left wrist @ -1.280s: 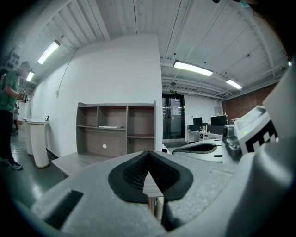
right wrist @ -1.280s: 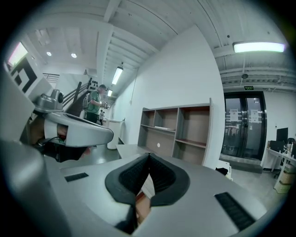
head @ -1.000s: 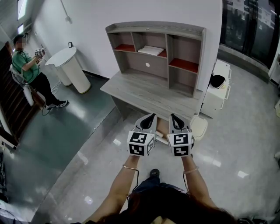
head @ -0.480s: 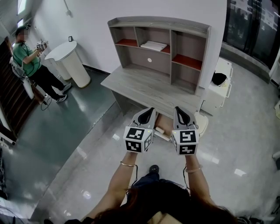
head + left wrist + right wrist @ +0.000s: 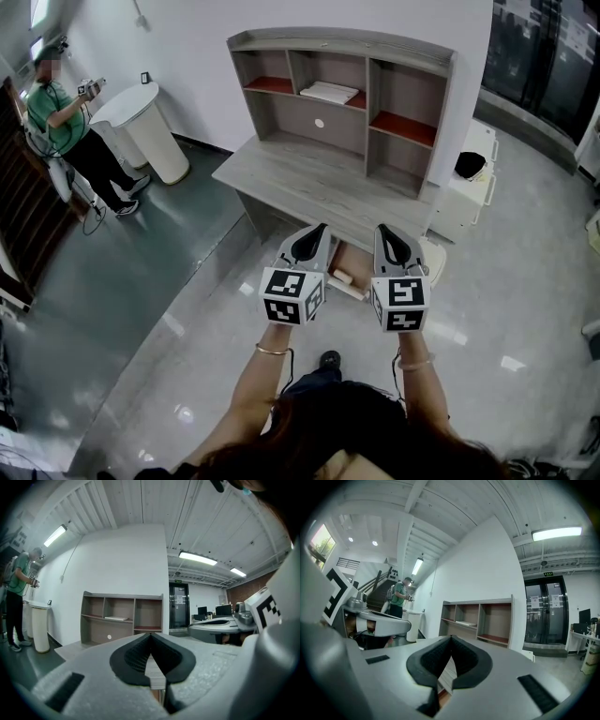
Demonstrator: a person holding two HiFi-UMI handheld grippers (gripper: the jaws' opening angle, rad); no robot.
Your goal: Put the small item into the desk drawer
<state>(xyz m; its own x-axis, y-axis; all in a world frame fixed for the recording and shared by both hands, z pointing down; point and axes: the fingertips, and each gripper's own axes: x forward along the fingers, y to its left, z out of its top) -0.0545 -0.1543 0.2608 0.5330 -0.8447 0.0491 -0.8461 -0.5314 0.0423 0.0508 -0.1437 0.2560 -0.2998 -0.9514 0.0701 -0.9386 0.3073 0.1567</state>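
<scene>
Left gripper (image 5: 318, 231) and right gripper (image 5: 382, 231) hover over the open desk drawer (image 5: 358, 262), both with jaws pressed together, empty. The small pale item (image 5: 343, 277) appears to lie inside. To close, push the front squarely and evenly.

Grey wood-grain tabletop (image 5: 309, 183), topped by hutch shelf (image 5: 281, 86) carrying one flat white item (image 5: 330, 92). Below front edge, drawer (image 5: 356, 258) pulled open, small item (image 5: 343, 276) inside.

Bright, even light from ceiling tubes (image 5: 198, 558). Glare spots on glossy floor (image 5: 178, 323) left of table (image 5: 319, 192). Strong fisheye bending and dark corners in both gripper views; nearby foreground soft.
</scene>
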